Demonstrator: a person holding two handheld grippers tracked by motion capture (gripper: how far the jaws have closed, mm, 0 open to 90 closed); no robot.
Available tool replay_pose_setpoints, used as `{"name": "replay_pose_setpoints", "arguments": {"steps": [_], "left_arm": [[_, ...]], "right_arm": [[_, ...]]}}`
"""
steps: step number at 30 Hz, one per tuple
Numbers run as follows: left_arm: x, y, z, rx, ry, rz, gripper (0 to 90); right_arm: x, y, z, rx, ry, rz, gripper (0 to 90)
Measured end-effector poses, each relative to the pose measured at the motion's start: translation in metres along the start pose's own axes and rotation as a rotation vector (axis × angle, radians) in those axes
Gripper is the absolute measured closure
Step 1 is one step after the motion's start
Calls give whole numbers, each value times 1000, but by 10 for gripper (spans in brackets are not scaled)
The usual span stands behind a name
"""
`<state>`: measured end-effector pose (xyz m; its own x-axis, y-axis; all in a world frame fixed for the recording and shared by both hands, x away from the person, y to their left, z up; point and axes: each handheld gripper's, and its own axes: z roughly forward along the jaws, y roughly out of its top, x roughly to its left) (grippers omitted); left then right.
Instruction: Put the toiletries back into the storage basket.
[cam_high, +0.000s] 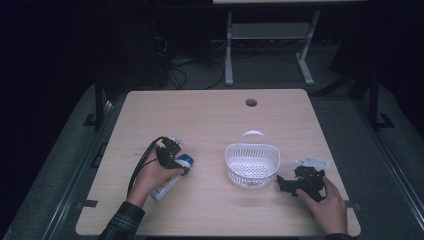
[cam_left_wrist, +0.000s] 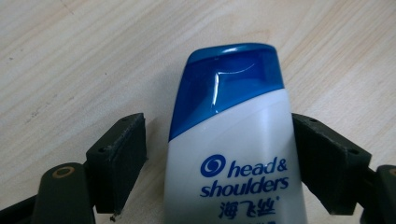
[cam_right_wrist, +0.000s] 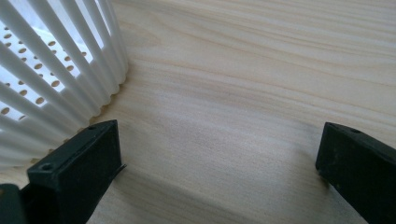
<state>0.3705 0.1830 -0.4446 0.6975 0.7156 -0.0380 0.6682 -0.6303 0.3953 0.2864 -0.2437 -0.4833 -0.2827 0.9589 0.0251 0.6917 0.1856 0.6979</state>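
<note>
A white Head & Shoulders shampoo bottle (cam_high: 169, 184) with a blue cap (cam_left_wrist: 231, 79) lies flat on the wooden table (cam_high: 210, 117), cap pointing away from the person. My left gripper (cam_high: 174, 161) straddles the bottle (cam_left_wrist: 233, 154) just below the cap. It is open: the left jaw stands a little off the bottle and the right jaw is at its side. A white slatted plastic basket (cam_high: 251, 161) with a handle stands mid-table, with nothing in it. My right gripper (cam_high: 281, 183) rests low on the table just right of the basket (cam_right_wrist: 56, 70), jaws wide open on bare wood (cam_right_wrist: 219, 140).
A round cable hole (cam_high: 251, 102) sits near the table's far edge. Beyond the table are a dark floor, cables and a white desk frame (cam_high: 229, 50). The person's hands hold both grippers near the table's front edge.
</note>
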Motion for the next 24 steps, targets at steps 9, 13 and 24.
{"name": "replay_pose_setpoints", "arguments": {"steps": [9, 13, 24], "left_arm": [[-2, 4, 3, 29, 21, 7, 216], [-4, 6, 2, 38, 34, 25, 304], [-4, 8, 1, 42, 35, 26, 349]], "right_arm": [[0, 0, 0, 0, 0, -1, 0], [0, 0, 0, 0, 0, -1, 0], [0, 0, 0, 0, 0, -1, 0]]}}
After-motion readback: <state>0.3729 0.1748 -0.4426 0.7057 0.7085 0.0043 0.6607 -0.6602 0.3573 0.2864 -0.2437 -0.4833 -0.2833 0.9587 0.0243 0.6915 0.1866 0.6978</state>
